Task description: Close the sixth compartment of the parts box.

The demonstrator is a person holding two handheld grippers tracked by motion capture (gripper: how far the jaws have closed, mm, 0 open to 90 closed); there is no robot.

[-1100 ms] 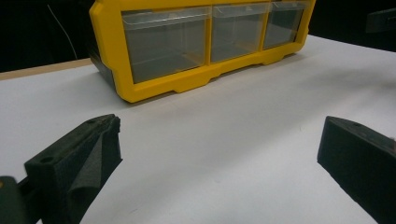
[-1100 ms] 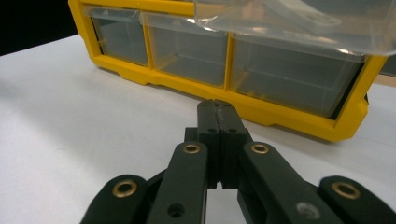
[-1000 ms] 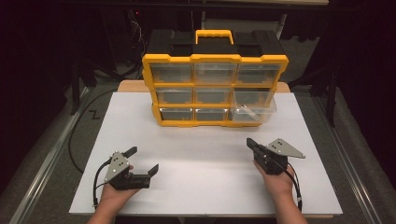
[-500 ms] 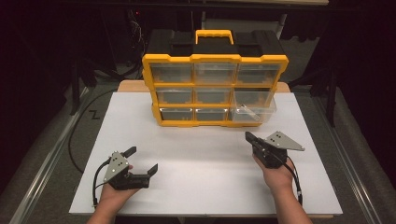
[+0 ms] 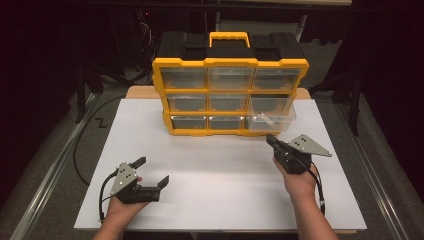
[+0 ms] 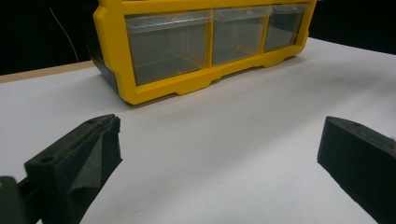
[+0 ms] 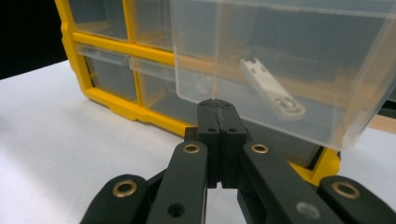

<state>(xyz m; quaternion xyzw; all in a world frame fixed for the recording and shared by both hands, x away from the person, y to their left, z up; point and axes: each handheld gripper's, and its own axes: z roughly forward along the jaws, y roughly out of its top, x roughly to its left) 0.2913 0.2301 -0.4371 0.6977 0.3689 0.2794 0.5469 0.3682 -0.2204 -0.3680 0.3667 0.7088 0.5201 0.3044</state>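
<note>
The clear plastic drawer juts out of the bottom right bay of the yellow organizer at the far edge of the white table, its long axis running toward the near edge. It looks light, stiff and slick; its front lip seems the best hold. A small white part lies inside. The right gripper is closed on nothing, just before it; the left gripper gapes empty near the near left corner.

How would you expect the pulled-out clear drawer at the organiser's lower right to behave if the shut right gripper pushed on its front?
The clear drawer looks like thin, stiff plastic holding one small white part, so it is probably light and should slide back into the yellow organiser. The loose part may skid inside. Its smooth wall could let the right gripper slip.
</note>
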